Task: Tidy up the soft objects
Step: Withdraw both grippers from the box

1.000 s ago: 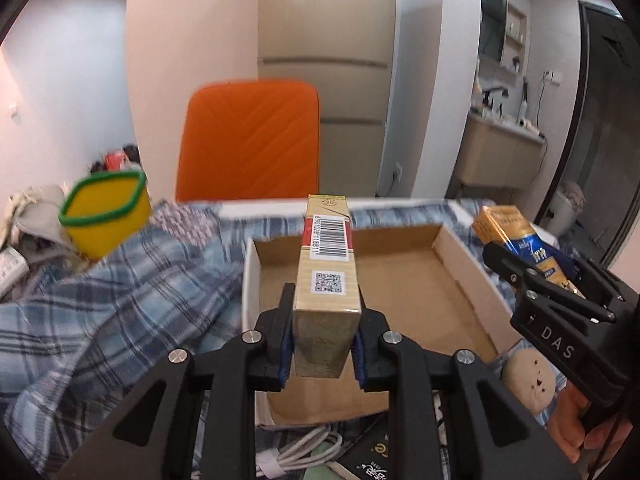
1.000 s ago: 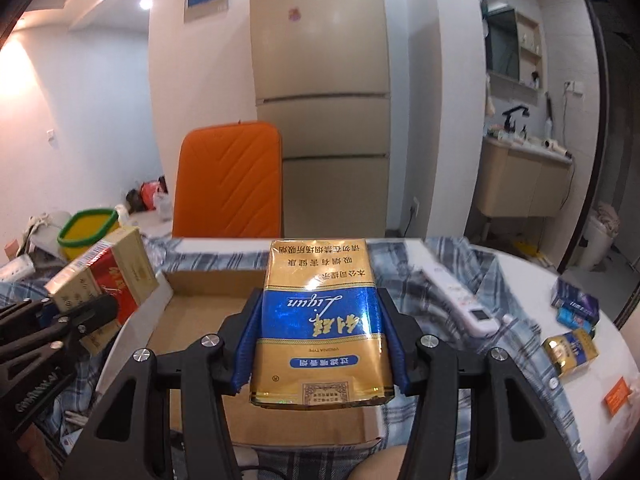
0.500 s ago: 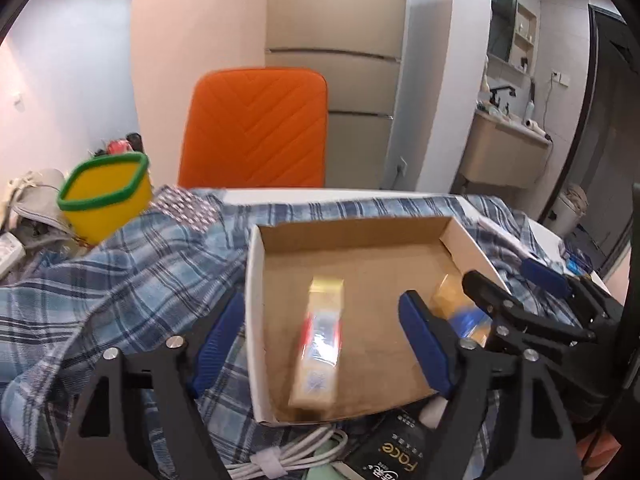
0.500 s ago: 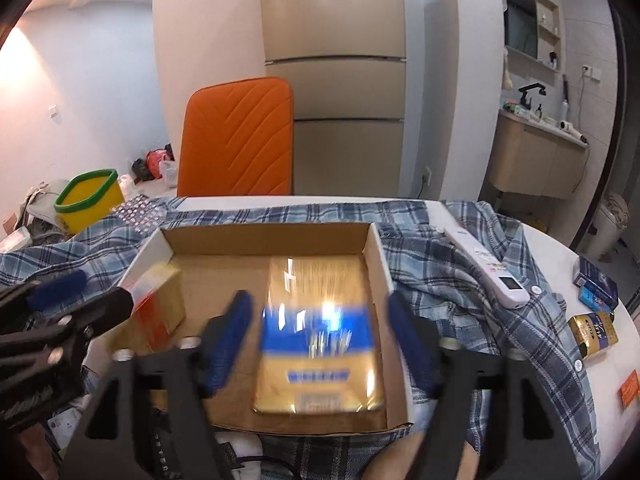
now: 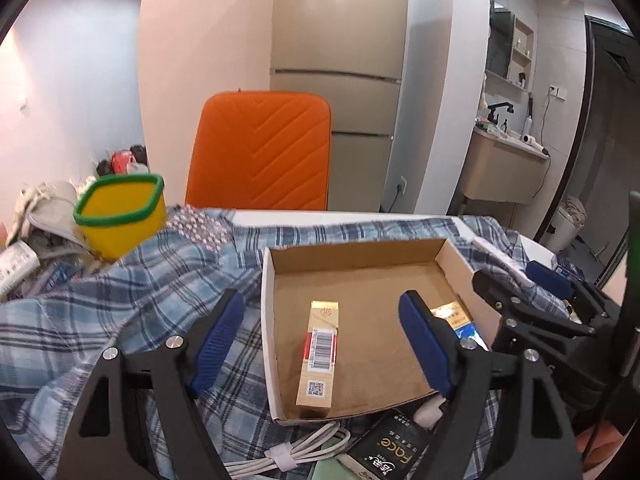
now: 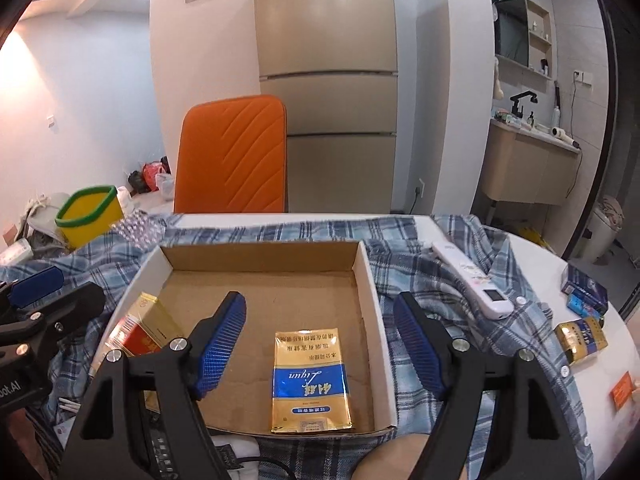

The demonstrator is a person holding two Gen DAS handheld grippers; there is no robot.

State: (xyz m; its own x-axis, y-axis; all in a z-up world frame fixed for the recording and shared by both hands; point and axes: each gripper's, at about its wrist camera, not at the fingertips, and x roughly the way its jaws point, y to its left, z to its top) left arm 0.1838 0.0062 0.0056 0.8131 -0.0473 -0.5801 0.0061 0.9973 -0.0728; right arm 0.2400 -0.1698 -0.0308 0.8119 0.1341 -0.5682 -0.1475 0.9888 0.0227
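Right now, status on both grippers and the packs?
Left gripper open, right gripper open. Red-gold pack and blue-gold pack lie in cardboard box. Nothing obstructing.

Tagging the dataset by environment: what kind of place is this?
Most likely a small home or apartment: a fridge stands behind an orange chair, a washbasin cabinet sits off to the right, and the table is draped with a plaid shirt.

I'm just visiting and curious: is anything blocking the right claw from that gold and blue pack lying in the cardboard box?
Nothing visible does. The right gripper hangs open above the gold and blue pack, which lies flat in the cardboard box.
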